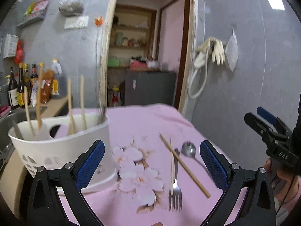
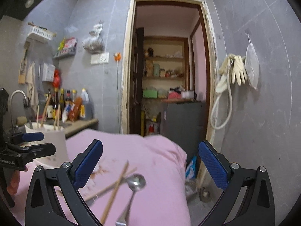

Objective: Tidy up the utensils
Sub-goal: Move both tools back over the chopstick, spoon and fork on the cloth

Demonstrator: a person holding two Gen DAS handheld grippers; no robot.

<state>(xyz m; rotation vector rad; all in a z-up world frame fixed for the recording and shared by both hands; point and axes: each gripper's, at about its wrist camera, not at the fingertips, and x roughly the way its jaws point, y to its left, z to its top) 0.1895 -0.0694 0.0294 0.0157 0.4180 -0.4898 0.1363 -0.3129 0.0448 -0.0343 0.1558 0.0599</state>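
Fork point(image 1: 175, 184) steel, tines near | chopsticks point(image 1: 183, 164) crossed over | spoon point(image 1: 189, 148) beside

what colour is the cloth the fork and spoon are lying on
Pink, with a pale floral print; the cloth shows best in the left wrist view.

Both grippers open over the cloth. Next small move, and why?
Probably lower the right gripper onto the spoon: it lies between the open jaws, clear of the crossed chopsticks and fork. The white holder already has utensils.
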